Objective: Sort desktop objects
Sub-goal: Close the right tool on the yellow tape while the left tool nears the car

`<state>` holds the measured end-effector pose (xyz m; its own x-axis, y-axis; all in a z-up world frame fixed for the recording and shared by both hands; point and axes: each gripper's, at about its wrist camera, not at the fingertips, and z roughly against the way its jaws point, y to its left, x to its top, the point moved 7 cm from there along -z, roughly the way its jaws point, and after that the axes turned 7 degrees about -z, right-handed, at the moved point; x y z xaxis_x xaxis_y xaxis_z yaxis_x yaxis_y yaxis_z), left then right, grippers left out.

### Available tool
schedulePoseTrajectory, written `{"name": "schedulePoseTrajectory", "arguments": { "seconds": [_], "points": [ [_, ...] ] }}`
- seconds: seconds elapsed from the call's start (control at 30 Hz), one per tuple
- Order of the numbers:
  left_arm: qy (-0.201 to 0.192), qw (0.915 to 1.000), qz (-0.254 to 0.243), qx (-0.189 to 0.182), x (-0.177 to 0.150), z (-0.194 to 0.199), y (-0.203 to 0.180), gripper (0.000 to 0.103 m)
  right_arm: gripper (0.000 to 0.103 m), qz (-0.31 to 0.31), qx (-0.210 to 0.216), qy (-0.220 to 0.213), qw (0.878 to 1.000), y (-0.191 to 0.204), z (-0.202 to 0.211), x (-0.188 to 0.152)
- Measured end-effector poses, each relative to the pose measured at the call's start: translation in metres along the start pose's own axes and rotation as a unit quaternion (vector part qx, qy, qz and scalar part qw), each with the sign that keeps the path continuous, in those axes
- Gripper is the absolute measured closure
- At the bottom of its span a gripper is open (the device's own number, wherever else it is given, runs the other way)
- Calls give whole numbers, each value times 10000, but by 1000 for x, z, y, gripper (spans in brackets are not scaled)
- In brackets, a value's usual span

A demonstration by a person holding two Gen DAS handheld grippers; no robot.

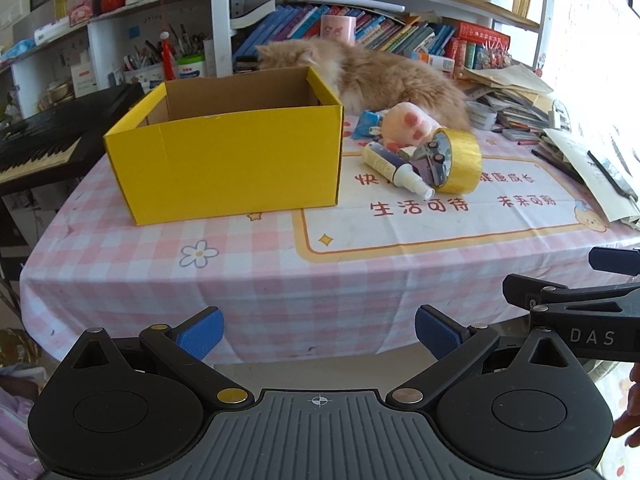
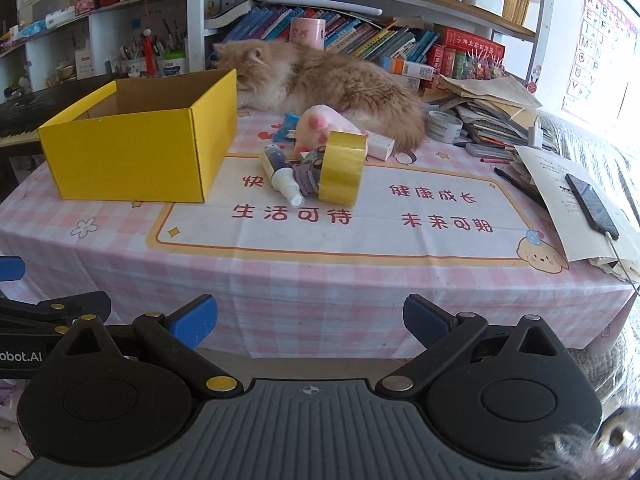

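Both hand-held grippers, left gripper (image 1: 319, 334) and right gripper (image 2: 310, 322), hover wide open and empty off the table's (image 2: 320, 300) near edge, presumably because the tape roll (image 2: 342, 168), spray bottle (image 2: 282, 174) and plush paw (image 2: 324, 124) await sorting, piled mid-table beside the open yellow box (image 2: 136, 152).

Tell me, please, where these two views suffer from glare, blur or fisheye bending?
Left wrist view: daylight blows out the right edge beyond the paper stack; shelves bow with fisheye curvature; the yellow box and tape roll look sharp. Right wrist view: the window side at the right is overexposed; a blurred furry shape smears the bottom-right corner; the alphabet poster is legible.
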<state>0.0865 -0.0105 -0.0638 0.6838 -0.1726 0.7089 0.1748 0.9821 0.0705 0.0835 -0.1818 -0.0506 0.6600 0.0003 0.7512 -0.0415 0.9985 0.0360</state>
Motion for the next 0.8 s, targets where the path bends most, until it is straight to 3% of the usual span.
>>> {"name": "schedulePoseTrajectory", "arguments": {
  "seconds": [0.8],
  "points": [
    [144, 9996, 87, -212, 40, -53, -35, 0, 2, -140, 15, 232, 9996, -51, -51, 36]
  ]
}}
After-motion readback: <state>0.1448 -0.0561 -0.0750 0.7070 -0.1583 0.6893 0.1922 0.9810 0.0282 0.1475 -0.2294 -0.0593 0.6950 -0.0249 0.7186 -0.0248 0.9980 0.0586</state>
